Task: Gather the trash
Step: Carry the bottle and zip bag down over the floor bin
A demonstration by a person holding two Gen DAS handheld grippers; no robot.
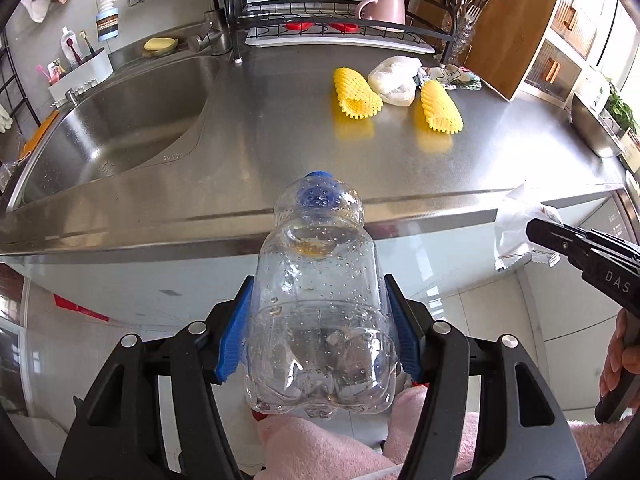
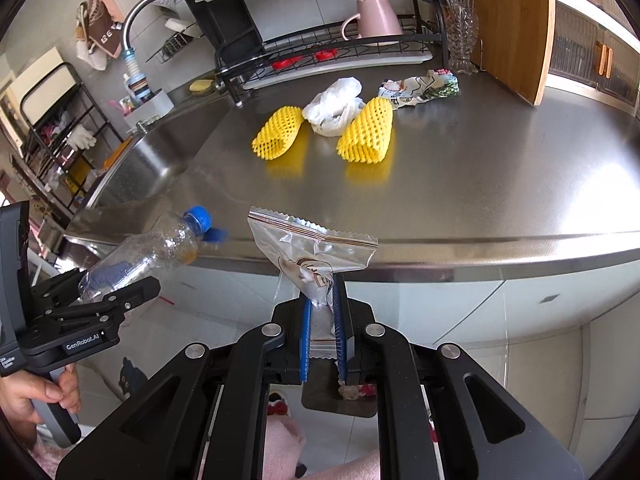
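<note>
My left gripper (image 1: 320, 304) is shut on a clear plastic bottle (image 1: 320, 300) with a blue cap, held just off the front edge of the steel counter (image 1: 280, 128). The same bottle (image 2: 148, 252) shows at the left of the right wrist view. My right gripper (image 2: 322, 300) is shut on a clear zip bag (image 2: 316, 248), also in front of the counter edge; the bag (image 1: 516, 228) appears at the right of the left wrist view. On the counter lie two yellow foam nets (image 2: 280, 132) (image 2: 368, 132), a white plastic bag (image 2: 336, 108) and a printed wrapper (image 2: 420, 88).
A sink (image 1: 120, 120) lies at the left of the counter. A dish rack (image 2: 332, 52) with a pink mug (image 2: 376, 16), a glass cutlery holder (image 2: 462, 36) and a wooden board (image 2: 516, 24) stand along the back. White cabinet fronts (image 2: 440, 304) lie below.
</note>
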